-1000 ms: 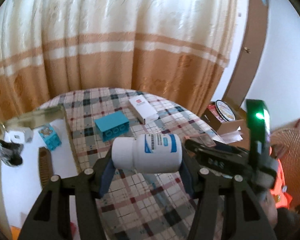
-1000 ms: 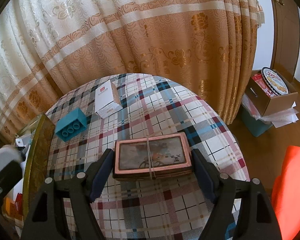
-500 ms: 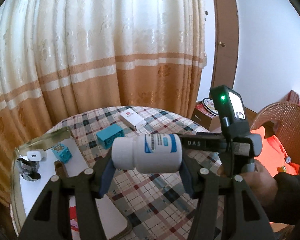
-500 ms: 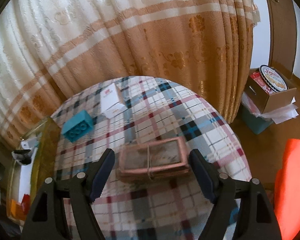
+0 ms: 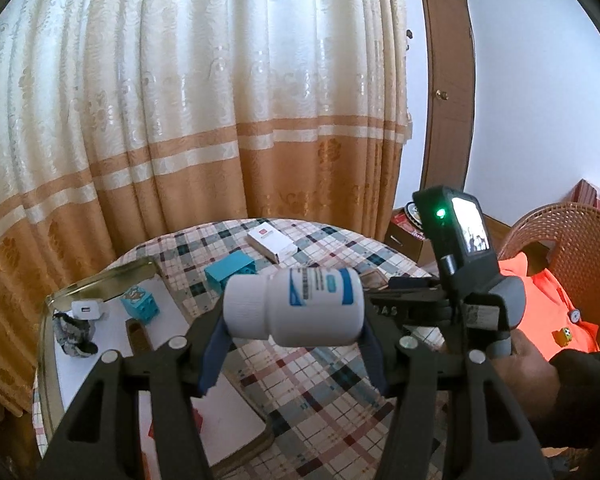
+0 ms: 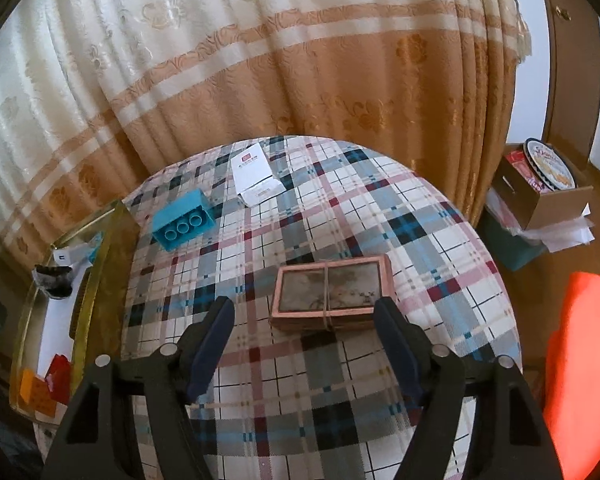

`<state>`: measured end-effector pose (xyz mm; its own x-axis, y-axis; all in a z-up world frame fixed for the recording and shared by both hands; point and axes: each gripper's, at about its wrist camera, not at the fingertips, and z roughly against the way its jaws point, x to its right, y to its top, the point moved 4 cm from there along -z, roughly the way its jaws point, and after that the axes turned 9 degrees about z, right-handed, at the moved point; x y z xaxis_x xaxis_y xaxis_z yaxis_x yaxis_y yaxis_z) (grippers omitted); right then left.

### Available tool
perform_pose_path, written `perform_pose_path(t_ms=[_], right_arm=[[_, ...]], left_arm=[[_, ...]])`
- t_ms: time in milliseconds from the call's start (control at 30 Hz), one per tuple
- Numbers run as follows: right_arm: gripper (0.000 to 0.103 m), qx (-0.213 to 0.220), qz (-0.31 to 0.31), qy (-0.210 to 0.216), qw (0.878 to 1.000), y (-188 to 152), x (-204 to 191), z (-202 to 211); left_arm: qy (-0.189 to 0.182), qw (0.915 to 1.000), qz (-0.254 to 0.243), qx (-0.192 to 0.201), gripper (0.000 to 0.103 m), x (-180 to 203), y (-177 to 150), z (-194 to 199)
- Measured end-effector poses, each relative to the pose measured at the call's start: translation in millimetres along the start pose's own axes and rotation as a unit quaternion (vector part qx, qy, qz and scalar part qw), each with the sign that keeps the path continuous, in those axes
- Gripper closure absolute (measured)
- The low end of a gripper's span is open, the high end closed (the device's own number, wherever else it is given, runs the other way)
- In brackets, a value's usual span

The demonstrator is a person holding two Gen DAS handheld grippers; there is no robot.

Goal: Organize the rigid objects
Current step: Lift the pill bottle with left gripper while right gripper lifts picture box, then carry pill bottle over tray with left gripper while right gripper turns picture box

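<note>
White pill bottle [image 5: 296,304] was clamped sideways in left gripper [image 5: 294,330], cap pointing left, blue label text blurred, held above plaid tablecloth [image 6: 380,208]. Pink-framed card deck [image 6: 330,294] was lying flat on cloth, long axis left-right, between spread fingers of right gripper [image 6: 304,334], untouched. Teal brick [image 6: 184,224] and white box [image 6: 256,178] were seen beyond; curtain [image 6: 260,60] behind.

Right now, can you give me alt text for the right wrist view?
The right gripper, open, holds nothing above a plaid tablecloth; a pink-framed card bundle lies just beyond the jaws. Farther back are a teal block, a white box and a tray at left.
</note>
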<state>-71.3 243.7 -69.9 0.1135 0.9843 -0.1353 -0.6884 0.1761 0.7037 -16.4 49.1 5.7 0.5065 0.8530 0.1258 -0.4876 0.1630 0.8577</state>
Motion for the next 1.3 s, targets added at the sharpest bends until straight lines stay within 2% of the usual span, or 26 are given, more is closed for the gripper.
perform_pose_path(t_ms=[233, 367, 467, 533, 600, 633, 667, 733, 867, 900, 1000, 1100, 1167, 1200, 1300], right_arm=[[0.029, -0.011, -0.003, 0.007, 1.000, 5.9, 2.9, -6.2], [0.028, -0.040, 0.016, 0.006, 0.999, 9.0, -6.6, -22.6], [0.028, -0.068, 0.036, -0.025, 0.997, 7.1, -11.9, -37.1], [0.028, -0.068, 0.054, -0.046, 0.995, 7.2, -14.5, -40.9], [0.028, -0.067, 0.057, -0.042, 0.995, 8.7, -14.2, -42.5], [0.030, -0.065, 0.054, -0.035, 0.996, 9.4, -13.0, -42.0], [0.042, -0.063, 0.051, -0.031, 0.996, 10.2, -10.8, -41.4], [0.056, -0.058, 0.050, -0.020, 0.997, 11.0, -8.8, -37.9], [0.069, -0.055, 0.053, -0.011, 0.997, 8.6, -12.2, -31.5], [0.069, -0.052, 0.046, -0.006, 0.998, 7.8, -11.8, -29.3], [0.069, -0.051, 0.029, 0.014, 0.998, 6.9, -10.8, -28.1], [0.066, -0.048, -0.018, 0.046, 0.998, 5.8, -4.6, -24.3], [0.040, -0.049, -0.047, 0.042, 0.997, 9.9, 1.0, -24.4], [0.037, -0.049, -0.055, 0.037, 0.997, 12.2, 2.2, -25.6], [0.037, -0.042, -0.063, 0.018, 0.997, 26.7, -0.6, -33.1]], left_arm=[[0.009, 0.9999, 0.009, -0.008, 0.046, -6.6, -6.4, 1.0], [0.019, 0.9996, 0.018, -0.010, 0.046, -13.2, -7.8, 1.3], [0.027, 0.9993, 0.024, -0.012, 0.046, -19.2, -9.6, 3.0], [0.032, 0.9990, 0.028, -0.014, 0.046, -24.0, -11.0, 5.0], [0.036, 0.9987, 0.033, -0.015, 0.046, -28.7, -12.4, 6.7], [0.037, 0.9985, 0.037, -0.015, 0.046, -30.7, -12.8, 7.5], [0.038, 0.9983, 0.042, -0.016, 0.046, -33.5, -13.3, 8.2], [0.038, 0.9979, 0.050, -0.016, 0.046, -37.6, -13.7, 9.0], [0.044, 0.9972, 0.059, -0.015, 0.046, -43.9, -13.5, 10.4], [0.044, 0.9971, 0.061, -0.015, 0.046, -45.1, -13.6, 11.2], [0.045, 0.9968, 0.064, -0.014, 0.046, -47.8, -14.5, 13.8], [0.047, 0.9966, 0.066, -0.014, 0.046, -50.4, -15.2, 15.7], [0.050, 0.9962, 0.070, -0.015, 0.046, -52.2, -15.5, 15.6], [0.051, 0.9961, 0.070, -0.016, 0.046, -52.8, -16.0, 15.9], [0.054, 0.9960, 0.071, -0.015, 0.046, -54.6, -16.0, 17.2]])
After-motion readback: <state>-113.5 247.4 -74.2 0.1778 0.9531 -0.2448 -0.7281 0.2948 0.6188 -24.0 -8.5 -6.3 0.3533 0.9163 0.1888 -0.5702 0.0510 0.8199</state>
